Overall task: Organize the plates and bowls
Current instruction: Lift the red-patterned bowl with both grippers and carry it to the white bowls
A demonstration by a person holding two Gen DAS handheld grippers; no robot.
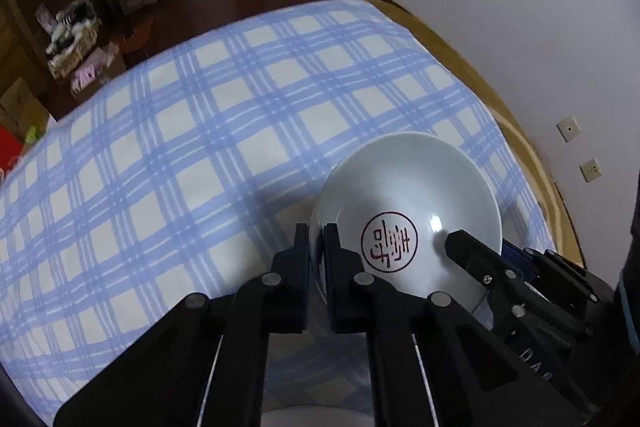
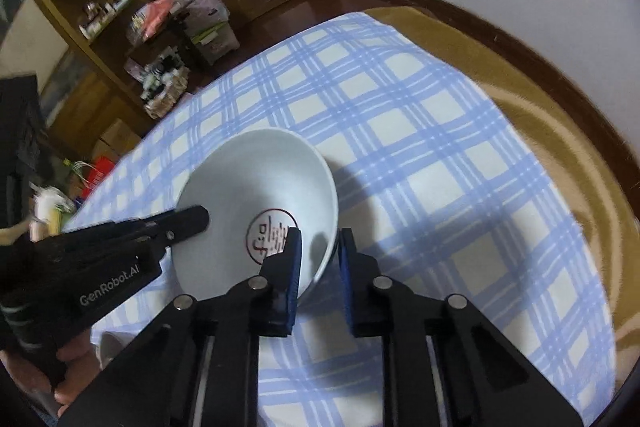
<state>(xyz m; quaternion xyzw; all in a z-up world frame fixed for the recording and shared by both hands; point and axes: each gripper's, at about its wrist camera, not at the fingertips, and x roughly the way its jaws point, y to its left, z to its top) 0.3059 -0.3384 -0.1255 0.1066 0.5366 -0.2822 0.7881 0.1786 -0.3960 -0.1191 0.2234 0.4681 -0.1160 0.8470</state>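
My left gripper point(image 1: 317, 247) and right gripper point(image 2: 320, 251) each clamp opposite rims of the bowl point(image 1: 404, 195), held between them over the cloth point(image 1: 200, 147).

L gripper point(image 1: 316, 239) has its fingers nearly together, pinched on a thin rim w/ one finger each side. R gripper point(image 2: 320, 247) straddles the opposite rim w/ a wider gap, blue pads point(image 2: 295, 267) facing in; can't tell if they press. Both point forward & down, angled toward each other, tips close.
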